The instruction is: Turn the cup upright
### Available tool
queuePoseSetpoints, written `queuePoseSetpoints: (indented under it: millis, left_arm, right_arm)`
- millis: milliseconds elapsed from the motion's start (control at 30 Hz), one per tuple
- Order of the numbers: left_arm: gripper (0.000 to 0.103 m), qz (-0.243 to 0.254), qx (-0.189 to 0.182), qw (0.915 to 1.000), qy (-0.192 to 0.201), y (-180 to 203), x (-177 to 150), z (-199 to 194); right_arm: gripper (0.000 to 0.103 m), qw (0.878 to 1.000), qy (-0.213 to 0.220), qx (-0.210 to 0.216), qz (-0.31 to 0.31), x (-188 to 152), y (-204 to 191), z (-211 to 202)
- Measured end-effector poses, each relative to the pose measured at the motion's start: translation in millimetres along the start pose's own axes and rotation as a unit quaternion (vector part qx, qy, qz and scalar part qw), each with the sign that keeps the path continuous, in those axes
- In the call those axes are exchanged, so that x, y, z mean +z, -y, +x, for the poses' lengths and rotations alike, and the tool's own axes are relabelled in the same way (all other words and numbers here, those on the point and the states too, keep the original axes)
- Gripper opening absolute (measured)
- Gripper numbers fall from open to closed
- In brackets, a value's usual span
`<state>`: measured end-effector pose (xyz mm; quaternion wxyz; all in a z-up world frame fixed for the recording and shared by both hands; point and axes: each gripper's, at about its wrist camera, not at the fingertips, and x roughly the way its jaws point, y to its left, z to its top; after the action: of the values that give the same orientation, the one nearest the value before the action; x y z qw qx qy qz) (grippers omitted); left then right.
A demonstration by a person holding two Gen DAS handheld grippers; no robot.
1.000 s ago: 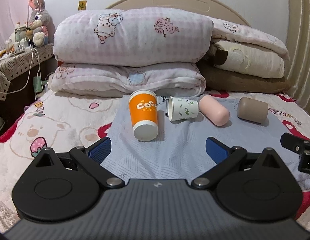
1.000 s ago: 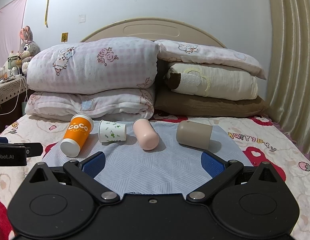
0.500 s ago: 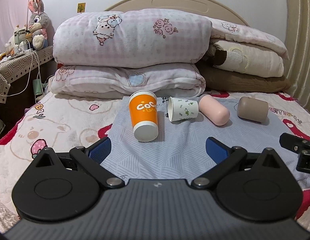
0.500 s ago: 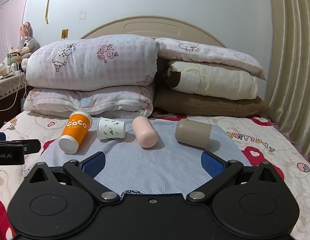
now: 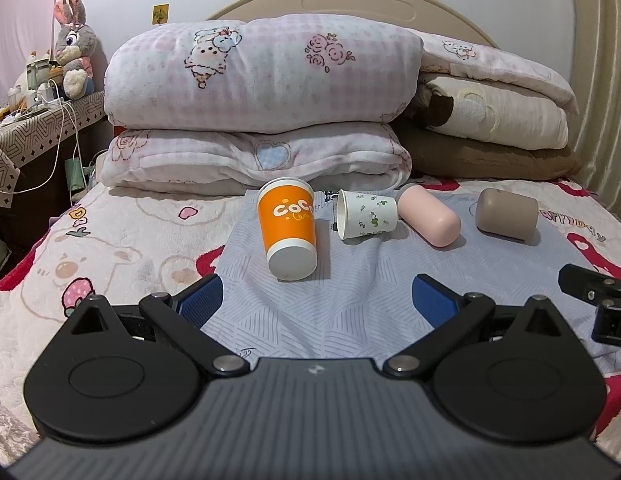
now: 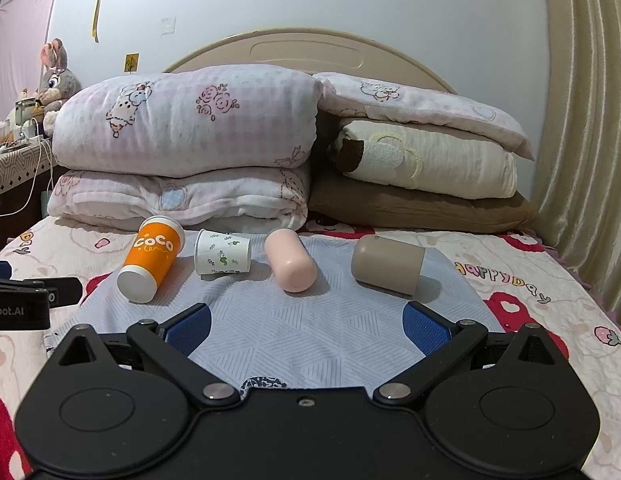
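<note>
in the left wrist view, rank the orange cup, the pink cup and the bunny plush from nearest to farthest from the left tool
1. orange cup: lying on its side on the grey cloth, straight ahead of the open left tool, base toward it.
2. pink cup: also lying down, farther back and to the right.
3. bunny plush: far back left, on the side table by the wall.
</note>
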<state>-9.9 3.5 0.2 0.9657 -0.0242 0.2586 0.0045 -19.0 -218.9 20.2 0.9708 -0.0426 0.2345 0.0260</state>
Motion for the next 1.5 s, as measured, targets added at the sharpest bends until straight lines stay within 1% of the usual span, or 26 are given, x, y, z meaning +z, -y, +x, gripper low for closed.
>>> queuePoseSetpoints:
  millis: [700, 833, 933, 1067, 1200, 1300, 1367, 1433, 1500]
  left_arm:
    - [0.102, 0.000, 0.000, 1.0000, -0.002, 0.6, 0.6, 0.2]
    - [0.102, 0.002, -0.003, 0.9998, -0.018, 2.5, 3.0, 0.9]
    - [0.102, 0.009, -0.014, 0.9992, -0.035, 6.7, 14.6, 2.1]
    - [0.102, 0.019, -0.036, 0.9984, -0.038, 13.9, 43.2, 4.9]
    - [0.102, 0.021, -0.056, 0.9971, -0.048, 26.7, 73.6, 22.8]
    - [0.102, 0.021, -0.063, 0.9956, -0.066, 39.9, 88.8, 46.4]
    - [0.102, 0.016, -0.077, 0.9928, -0.091, 47.7, 96.4, 66.7]
    - [0.102, 0.005, -0.091, 0.9893, -0.114, 54.0, 101.3, 85.9]
    - [0.102, -0.012, -0.105, 0.9854, -0.133, 58.9, 104.4, 104.9]
  right_arm:
    - [0.103, 1.000, -0.003, 0.002, -0.003, -1.7, -2.1, 1.0]
    - [0.103, 1.000, -0.003, 0.015, 0.005, 0.8, 1.5, -0.7]
    - [0.103, 1.000, 0.002, 0.030, 0.003, 8.9, 6.5, -2.5]
    - [0.103, 0.998, 0.022, 0.052, -0.031, 24.9, 13.5, -0.5]
    - [0.103, 0.994, 0.038, 0.076, -0.075, 42.5, 17.6, 15.0]
    - [0.103, 0.990, 0.033, 0.099, -0.094, 50.9, 20.3, 36.7]
    - [0.103, 0.989, 0.022, 0.116, -0.093, 54.8, 21.8, 56.9]
    - [0.103, 0.988, -0.003, 0.127, -0.093, 58.7, 21.9, 81.3]
    - [0.103, 0.987, -0.018, 0.134, -0.087, 59.3, 23.0, 102.9]
